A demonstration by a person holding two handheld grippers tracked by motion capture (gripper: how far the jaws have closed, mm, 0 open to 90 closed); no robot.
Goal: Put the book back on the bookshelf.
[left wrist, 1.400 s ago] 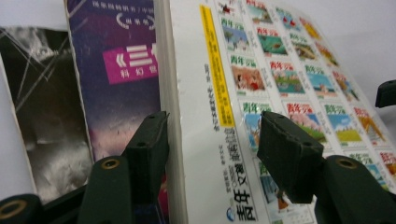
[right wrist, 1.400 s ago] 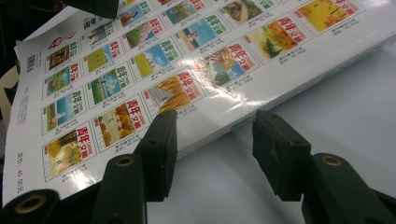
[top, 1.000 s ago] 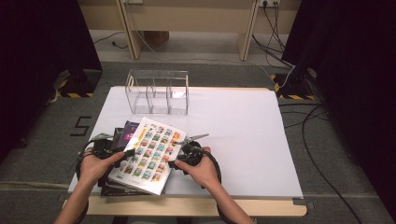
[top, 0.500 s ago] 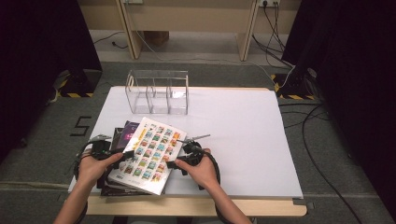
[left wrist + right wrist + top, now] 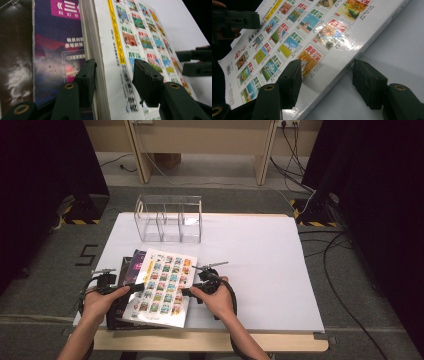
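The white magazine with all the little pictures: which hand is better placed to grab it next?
The left, probably. The left gripper already has its jaws straddling the white magazine's edge and they have just been closing. The right gripper has that edge between wide jaws, one jaw beside it over the table.

Your forearms came in from the near edge, hands low and level, grippers facing each other. Left gripper (image 5: 134,287): jaws had just been closing, gap remained, pads not pressing. Right gripper (image 5: 186,291): jaws stood apart, nothing clamped.
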